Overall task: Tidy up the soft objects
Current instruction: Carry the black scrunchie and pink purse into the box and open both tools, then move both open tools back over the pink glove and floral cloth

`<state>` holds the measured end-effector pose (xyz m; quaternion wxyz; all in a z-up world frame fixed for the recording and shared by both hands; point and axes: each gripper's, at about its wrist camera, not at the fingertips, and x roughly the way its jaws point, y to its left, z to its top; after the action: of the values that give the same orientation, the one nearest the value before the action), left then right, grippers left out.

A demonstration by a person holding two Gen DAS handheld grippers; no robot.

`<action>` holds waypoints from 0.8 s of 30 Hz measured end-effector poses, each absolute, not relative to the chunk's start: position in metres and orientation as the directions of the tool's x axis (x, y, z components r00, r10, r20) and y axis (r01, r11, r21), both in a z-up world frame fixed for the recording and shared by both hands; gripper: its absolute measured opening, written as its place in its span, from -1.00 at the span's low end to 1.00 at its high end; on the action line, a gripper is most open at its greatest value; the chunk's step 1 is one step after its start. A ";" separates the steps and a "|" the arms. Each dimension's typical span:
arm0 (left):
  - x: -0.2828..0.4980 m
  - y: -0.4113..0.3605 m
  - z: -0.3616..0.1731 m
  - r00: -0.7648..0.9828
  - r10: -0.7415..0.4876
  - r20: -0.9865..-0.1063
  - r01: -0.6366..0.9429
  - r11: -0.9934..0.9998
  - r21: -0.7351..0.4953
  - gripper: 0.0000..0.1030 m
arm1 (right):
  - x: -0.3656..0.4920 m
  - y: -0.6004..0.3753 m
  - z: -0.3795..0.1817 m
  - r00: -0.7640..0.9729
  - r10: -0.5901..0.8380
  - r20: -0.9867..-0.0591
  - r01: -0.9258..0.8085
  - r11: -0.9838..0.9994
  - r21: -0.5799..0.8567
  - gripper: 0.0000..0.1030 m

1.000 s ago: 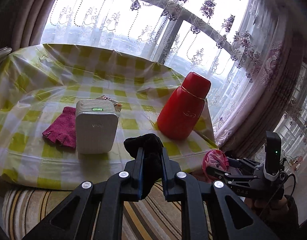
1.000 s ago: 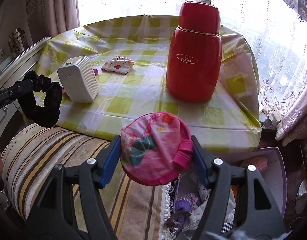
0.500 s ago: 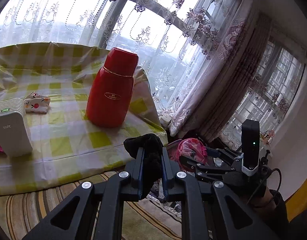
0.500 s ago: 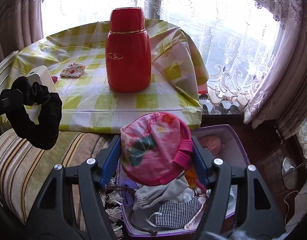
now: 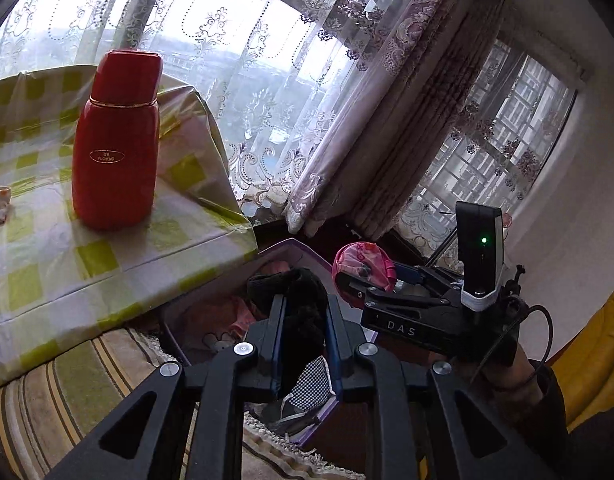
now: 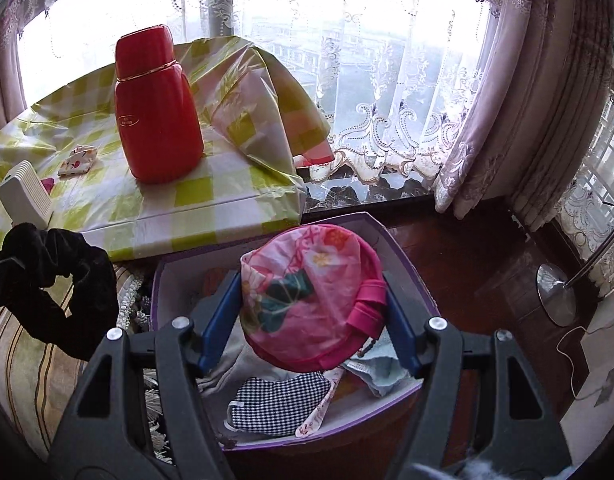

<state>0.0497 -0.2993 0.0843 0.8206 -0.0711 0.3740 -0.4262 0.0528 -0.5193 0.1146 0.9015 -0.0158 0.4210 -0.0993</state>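
Observation:
My left gripper (image 5: 303, 320) is shut on a black velvet scrunchie (image 5: 295, 296), held over the near edge of the purple box (image 5: 291, 250); the scrunchie also shows in the right wrist view (image 6: 63, 280). My right gripper (image 6: 313, 308) is shut on a round pink floral pouch (image 6: 311, 300), held above the purple box (image 6: 407, 264), which holds several cloth items, among them a checked mask (image 6: 279, 400). The pouch also shows in the left wrist view (image 5: 363, 264).
A red flask (image 6: 157, 108) stands on the yellow-checked table (image 6: 211, 196), with a white device (image 6: 23, 196), a small patterned cloth (image 6: 77, 160) and a bit of pink glove (image 6: 47, 182). A striped cushion (image 5: 67, 392) lies below the table edge. A lamp base (image 6: 555, 296) stands on the floor at right.
Both grippers swung right, away from the table, and now hang over the purple box. Each still holds its item.

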 end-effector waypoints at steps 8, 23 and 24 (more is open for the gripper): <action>0.051 -0.299 0.074 0.347 -0.733 -0.585 0.628 0.645 -0.435 0.15 | 0.052 -0.528 0.101 0.584 -0.190 -0.789 0.181 0.978 -0.102 0.69; 0.050 -0.117 0.051 0.604 -0.462 -0.650 0.247 0.883 -0.399 0.15 | 0.082 -0.419 0.083 0.578 -0.019 -0.816 -0.096 0.991 -0.091 0.69; 0.050 -0.103 0.050 0.622 -0.421 -0.660 0.212 0.902 -0.375 0.15 | 0.085 -0.411 0.084 0.579 -0.012 -0.815 -0.116 0.988 -0.097 0.69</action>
<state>0.0495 -0.1029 0.0503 0.8910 -0.1313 0.3967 -0.1776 0.0846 -0.4110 0.0835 0.8859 -0.0701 0.4577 0.0293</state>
